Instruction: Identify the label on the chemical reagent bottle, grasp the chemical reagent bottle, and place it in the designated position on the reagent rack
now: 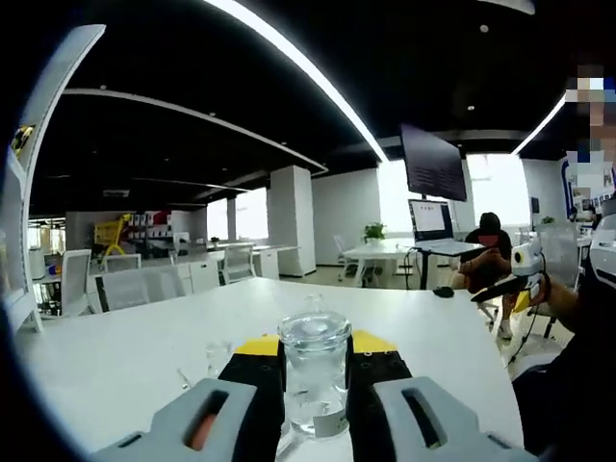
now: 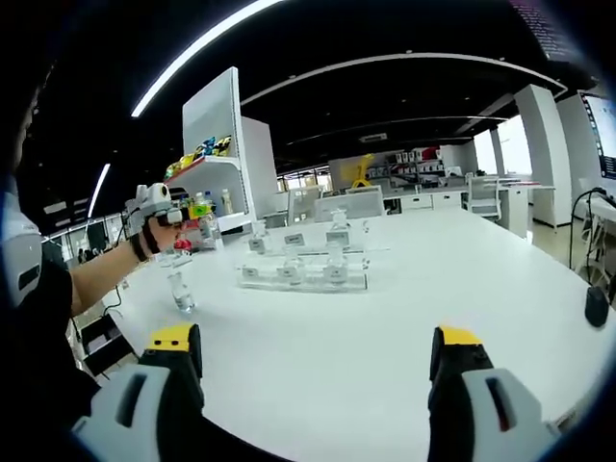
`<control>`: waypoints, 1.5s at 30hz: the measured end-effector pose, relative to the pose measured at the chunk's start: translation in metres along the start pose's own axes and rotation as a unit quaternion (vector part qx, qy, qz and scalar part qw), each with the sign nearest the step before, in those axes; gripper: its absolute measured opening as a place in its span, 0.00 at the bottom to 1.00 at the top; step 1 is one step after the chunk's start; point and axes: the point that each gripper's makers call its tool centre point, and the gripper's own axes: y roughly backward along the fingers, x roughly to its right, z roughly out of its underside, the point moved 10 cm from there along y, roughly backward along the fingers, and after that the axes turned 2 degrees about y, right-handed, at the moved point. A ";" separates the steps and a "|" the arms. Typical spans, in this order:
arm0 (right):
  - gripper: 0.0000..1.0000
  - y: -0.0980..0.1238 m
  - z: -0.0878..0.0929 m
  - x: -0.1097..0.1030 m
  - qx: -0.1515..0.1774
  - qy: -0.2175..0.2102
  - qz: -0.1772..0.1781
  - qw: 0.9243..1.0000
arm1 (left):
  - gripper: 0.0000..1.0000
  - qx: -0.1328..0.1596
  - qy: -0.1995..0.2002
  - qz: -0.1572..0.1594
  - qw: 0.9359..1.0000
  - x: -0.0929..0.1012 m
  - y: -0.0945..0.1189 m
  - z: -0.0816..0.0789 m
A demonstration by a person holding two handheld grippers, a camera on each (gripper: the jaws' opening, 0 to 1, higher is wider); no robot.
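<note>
The bottle [image 1: 314,373], clear glass with a wide stopper and a small pale label low on its side, sits clamped between the yellow-tipped jaws of the left gripper [image 1: 315,371]. In the right gripper view that same bottle [image 2: 181,292] hangs under the left gripper [image 2: 154,207], lifted clear of the white desk [image 2: 404,318] and off to the left of the rack [image 2: 304,266], near it but not over it.

The rack is a clear stepped stand in the middle of the desk, with small label cards along its front and several other clear bottles already standing on it. The cards are too small to read from here.

The right gripper [image 2: 313,356] hovers low over the desk on the near side of the rack, jaws wide apart with nothing between them.

To my eye the grasp is done and the carry is under way; the placing is not yet done. The next move calls for matching the bottle's label to the right card, bringing the bottle over a free slot on the rack without knocking its neighbours, and lowering it upright before letting go.
</note>
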 end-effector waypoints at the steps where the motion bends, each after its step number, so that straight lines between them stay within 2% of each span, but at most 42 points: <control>1: 0.95 -0.001 0.000 0.000 -0.001 0.001 0.002 1.000 | 0.23 -0.003 -0.002 0.000 1.000 -0.003 -0.004 0.002; 11: 0.95 -0.006 0.003 0.001 -0.010 -0.001 0.012 1.000 | 0.23 -0.007 0.001 0.022 1.000 -0.033 -0.034 0.019; 13: 0.95 -0.007 0.003 0.002 -0.015 0.000 0.016 1.000 | 0.23 -0.006 -0.007 0.028 1.000 -0.038 -0.039 0.027; 18: 0.95 -0.012 0.002 0.005 -0.019 0.001 0.021 1.000 | 0.23 -0.003 0.004 0.044 0.999 -0.048 -0.049 0.043; 23: 0.95 -0.020 0.004 0.005 -0.029 0.000 0.022 0.999 | 0.23 -0.010 -0.011 0.044 0.999 -0.056 -0.060 0.060; 30: 0.95 -0.028 0.006 0.003 -0.042 0.001 0.019 0.999 | 0.23 -0.022 -0.023 0.055 0.998 -0.062 -0.067 0.073; 39: 0.95 -0.036 0.008 0.004 -0.056 0.001 0.016 0.998 | 0.23 -0.027 -0.019 0.060 0.998 -0.069 -0.074 0.084; 43: 0.95 -0.039 0.008 0.006 -0.061 0.002 0.022 0.998 | 0.23 -0.014 -0.009 0.072 0.997 -0.069 -0.074 0.085; 45: 0.95 -0.040 0.007 0.006 -0.062 0.004 0.022 0.998 | 0.23 -0.028 -0.015 0.073 0.997 -0.067 -0.075 0.089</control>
